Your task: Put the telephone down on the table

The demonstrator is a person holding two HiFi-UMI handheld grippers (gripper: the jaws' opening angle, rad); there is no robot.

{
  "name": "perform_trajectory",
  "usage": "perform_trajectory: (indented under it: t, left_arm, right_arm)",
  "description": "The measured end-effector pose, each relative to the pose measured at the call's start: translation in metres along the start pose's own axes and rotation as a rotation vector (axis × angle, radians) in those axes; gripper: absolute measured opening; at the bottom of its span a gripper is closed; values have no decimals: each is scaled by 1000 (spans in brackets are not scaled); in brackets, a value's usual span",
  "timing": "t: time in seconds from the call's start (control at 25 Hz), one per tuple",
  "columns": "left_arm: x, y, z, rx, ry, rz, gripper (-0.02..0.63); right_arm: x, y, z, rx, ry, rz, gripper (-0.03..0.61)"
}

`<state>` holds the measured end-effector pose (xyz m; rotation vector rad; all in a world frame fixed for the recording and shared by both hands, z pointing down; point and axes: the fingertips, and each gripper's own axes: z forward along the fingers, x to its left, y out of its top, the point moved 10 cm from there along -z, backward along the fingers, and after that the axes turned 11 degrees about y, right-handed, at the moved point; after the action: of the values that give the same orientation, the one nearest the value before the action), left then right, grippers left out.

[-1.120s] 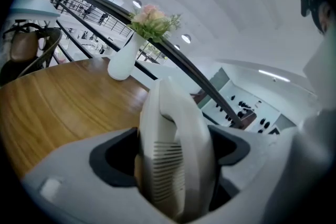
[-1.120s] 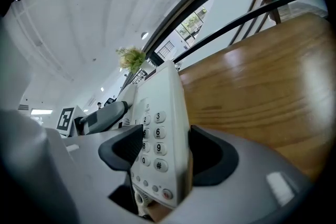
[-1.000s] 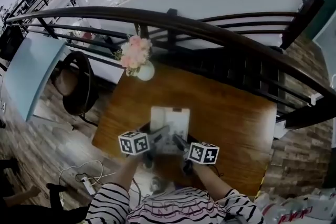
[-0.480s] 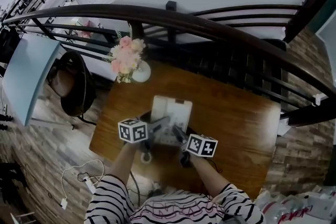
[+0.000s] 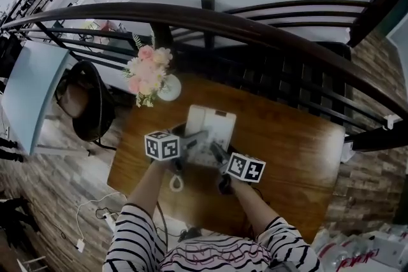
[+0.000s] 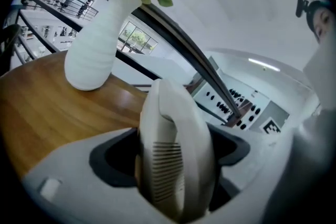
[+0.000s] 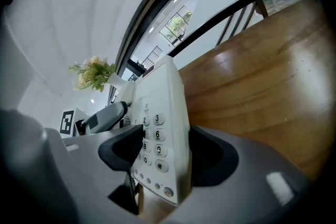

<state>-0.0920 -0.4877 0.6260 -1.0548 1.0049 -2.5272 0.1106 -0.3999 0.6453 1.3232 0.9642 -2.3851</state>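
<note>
A white desk telephone [image 5: 210, 132] is held over the brown table [image 5: 290, 150] between both grippers. My left gripper [image 5: 189, 146] is shut on its handset side; in the left gripper view the ribbed handset [image 6: 176, 165] fills the gap between the jaws of the left gripper [image 6: 176, 149]. My right gripper [image 5: 218, 157] is shut on the keypad side, and the right gripper view has the number keys [image 7: 152, 149] wedged between the jaws of the right gripper [image 7: 163, 147]. A loop of cord [image 5: 175, 183] hangs below the left gripper. Whether the telephone touches the tabletop I cannot tell.
A white vase [image 5: 169, 88] with pink flowers [image 5: 146, 73] stands at the table's far left corner, close to the telephone. A dark curved railing [image 5: 255, 28] runs behind the table. A black chair [image 5: 89, 105] stands left of it, and cables [image 5: 95, 213] lie on the floor.
Both grippers and the telephone have shifted a little away from me, toward the vase. The cord loop now shows under the left gripper.
</note>
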Motion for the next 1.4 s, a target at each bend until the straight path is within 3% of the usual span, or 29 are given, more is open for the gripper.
perform_trajectory:
  t: [0.36,1.08,1.4]
  left_arm:
    - [14,21,34,73,-11,48,413]
    - [27,22,60,184,62,27,407]
    - [26,23,59,154,81,27,402]
  right_arm:
    - [-14,15,18,-6,-15,57,278]
    - [-25,20,26,-5,-12,82,262]
    - [-29,20,26,-6,-17,65,261]
